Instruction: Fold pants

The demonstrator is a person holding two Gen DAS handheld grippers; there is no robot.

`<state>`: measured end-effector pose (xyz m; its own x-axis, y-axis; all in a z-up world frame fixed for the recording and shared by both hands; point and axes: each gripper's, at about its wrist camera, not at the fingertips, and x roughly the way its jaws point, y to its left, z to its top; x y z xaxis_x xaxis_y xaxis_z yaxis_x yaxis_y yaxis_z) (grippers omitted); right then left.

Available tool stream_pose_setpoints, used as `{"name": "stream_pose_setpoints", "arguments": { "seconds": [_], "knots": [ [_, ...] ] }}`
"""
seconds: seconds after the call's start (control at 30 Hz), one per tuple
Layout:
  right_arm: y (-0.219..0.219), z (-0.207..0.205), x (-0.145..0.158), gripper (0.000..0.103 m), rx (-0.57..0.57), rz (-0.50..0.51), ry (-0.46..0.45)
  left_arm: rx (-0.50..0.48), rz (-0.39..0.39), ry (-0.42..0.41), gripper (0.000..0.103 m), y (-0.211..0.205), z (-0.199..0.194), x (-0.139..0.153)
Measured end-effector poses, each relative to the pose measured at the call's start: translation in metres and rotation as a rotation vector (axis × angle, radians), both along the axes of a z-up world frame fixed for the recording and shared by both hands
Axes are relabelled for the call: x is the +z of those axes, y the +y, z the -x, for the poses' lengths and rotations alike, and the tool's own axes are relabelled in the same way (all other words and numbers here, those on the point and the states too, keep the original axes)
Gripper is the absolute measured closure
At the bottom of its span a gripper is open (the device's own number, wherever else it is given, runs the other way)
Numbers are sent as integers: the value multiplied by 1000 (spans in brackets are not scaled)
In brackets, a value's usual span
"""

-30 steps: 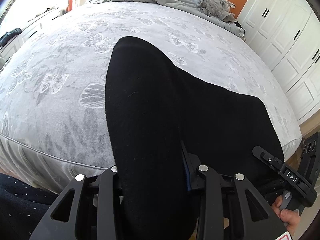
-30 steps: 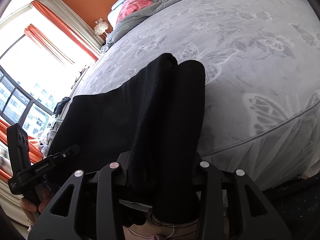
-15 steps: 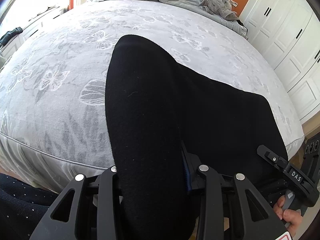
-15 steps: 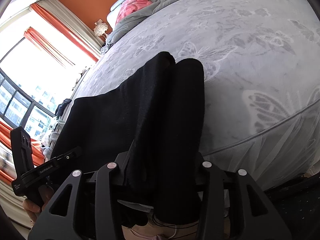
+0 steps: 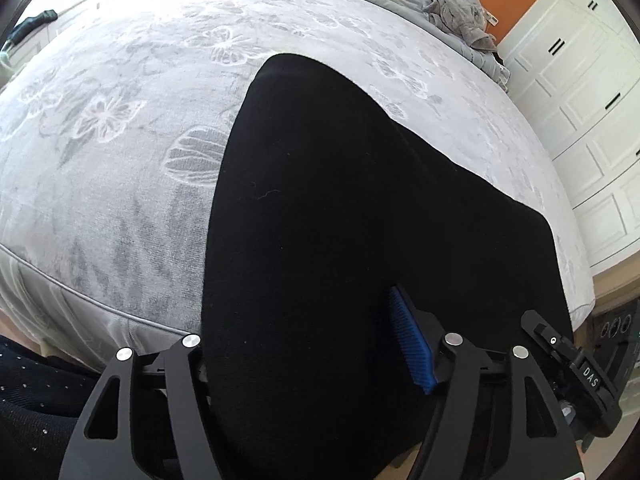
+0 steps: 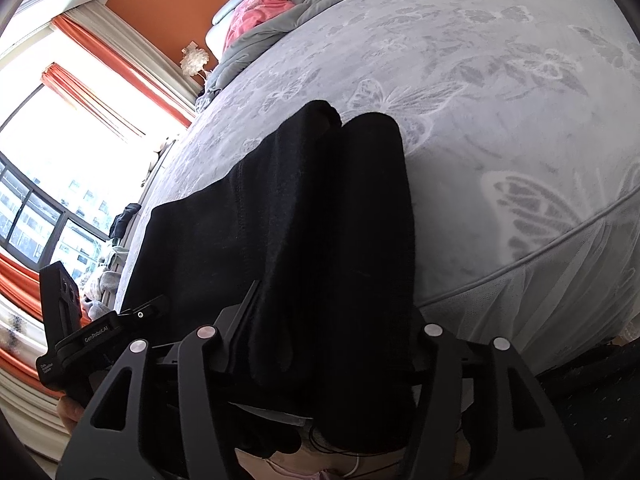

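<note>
Black pants (image 5: 340, 220) lie across the near edge of a grey butterfly-print bed (image 5: 120, 128), part hanging over the edge. My left gripper (image 5: 316, 344) has the cloth between its fingers; the blue pad of its right finger (image 5: 412, 344) shows beside the fabric. In the right wrist view the pants (image 6: 300, 216) run from a bunched far end down into my right gripper (image 6: 332, 320), which is shut on the cloth. Each gripper shows in the other's view: the right one (image 5: 576, 372) and the left one (image 6: 100, 332).
A grey duvet (image 5: 420, 4) and pink pillow (image 6: 256, 12) lie at the bed's head. White wardrobe doors (image 5: 592, 80) stand to the right. A bright window with orange curtains (image 6: 100, 80) is on the left. The mattress edge (image 6: 540, 248) runs close below.
Both grippers moved slightly forward toward the bed with the pants. The left gripper's blue pad now shows beside the cloth, its jaws a little wider.
</note>
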<state>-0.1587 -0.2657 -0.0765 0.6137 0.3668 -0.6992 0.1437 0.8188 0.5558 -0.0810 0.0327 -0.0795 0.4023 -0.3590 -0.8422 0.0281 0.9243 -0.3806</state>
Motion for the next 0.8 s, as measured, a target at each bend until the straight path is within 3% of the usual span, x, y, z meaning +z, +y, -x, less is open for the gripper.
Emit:
{"name": "stream_pose_setpoints", "arguments": {
  "seconds": [0.13, 0.23, 0.53, 0.8],
  "knots": [
    [1, -2, 0, 48, 1, 11, -4, -20, 60, -3, 56, 6, -1, 1],
    [7, 0, 7, 65, 23, 46, -32, -35, 44, -37, 69, 3, 4, 11],
    [16, 25, 56, 69, 54, 45, -119, -99, -31, -164, 73, -16, 33, 73],
    [21, 67, 132, 69, 64, 84, -281, -136, -60, -310, 73, -26, 83, 147]
  ]
}}
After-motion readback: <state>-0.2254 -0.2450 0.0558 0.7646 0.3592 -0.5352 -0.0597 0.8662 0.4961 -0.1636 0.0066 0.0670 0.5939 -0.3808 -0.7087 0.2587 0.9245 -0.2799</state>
